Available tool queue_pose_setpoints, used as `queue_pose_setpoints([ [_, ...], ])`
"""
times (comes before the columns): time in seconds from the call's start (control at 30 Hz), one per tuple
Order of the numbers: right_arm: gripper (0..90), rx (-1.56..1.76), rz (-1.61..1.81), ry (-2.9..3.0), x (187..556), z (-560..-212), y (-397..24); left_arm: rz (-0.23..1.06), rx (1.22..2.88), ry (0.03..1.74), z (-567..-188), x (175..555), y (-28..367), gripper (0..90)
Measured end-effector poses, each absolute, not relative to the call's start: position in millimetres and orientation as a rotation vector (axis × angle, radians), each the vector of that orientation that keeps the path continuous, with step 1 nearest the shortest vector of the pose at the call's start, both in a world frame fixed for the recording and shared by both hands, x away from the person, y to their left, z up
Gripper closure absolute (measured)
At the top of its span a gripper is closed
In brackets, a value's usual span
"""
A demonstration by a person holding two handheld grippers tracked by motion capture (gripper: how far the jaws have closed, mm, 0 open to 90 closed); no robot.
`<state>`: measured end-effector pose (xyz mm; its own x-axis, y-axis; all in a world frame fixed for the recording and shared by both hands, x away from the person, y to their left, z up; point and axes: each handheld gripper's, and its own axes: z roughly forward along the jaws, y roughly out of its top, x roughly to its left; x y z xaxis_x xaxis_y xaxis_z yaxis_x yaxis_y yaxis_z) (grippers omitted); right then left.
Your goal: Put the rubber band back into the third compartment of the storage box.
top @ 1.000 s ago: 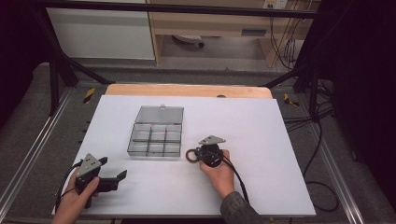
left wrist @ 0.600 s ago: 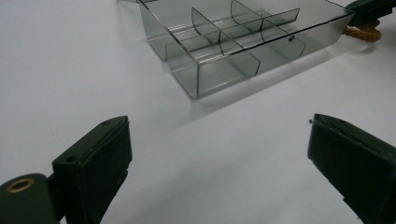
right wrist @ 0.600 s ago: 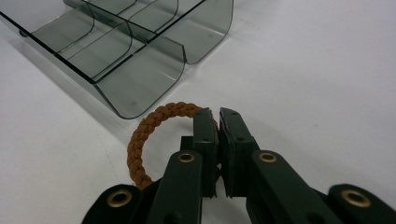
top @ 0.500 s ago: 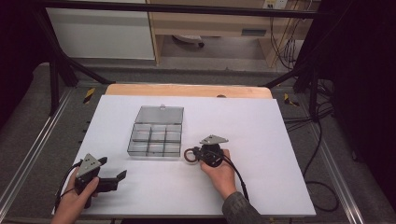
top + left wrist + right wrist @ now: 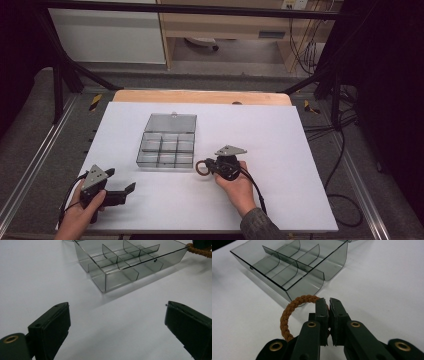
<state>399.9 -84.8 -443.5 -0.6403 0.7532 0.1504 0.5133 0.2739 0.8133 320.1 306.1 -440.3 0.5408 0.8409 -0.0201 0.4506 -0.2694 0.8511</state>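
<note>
Change: since a second earlier the right tongs (image 5: 329, 315) had barely shifted beside the box (image 5: 167, 148); the ring (image 5: 287, 315) stayed gripped, so it was ready to carry.
Right tongs: pressed together, pinching the braided brown ring.
Ring: looped out left of those jaws, just beside the box's near corner.
Left tongs (image 5: 117, 322): spread, holding nothing, well apart from the ring.
Box: open, compartments empty.

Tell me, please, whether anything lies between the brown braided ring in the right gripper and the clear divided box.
Nothing visible: the brown braided ring, clamped in the right gripper, hangs just before the clear divided plastic box.
</note>
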Motion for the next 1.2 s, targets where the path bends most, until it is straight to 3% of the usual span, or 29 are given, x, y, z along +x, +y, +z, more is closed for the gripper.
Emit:
queue_pose_setpoints([
  [1.2,85.8,1.122,1.523,2.19,415,-396,-83,0.563,1.9,1.053,-440,320,307,6.2],
])
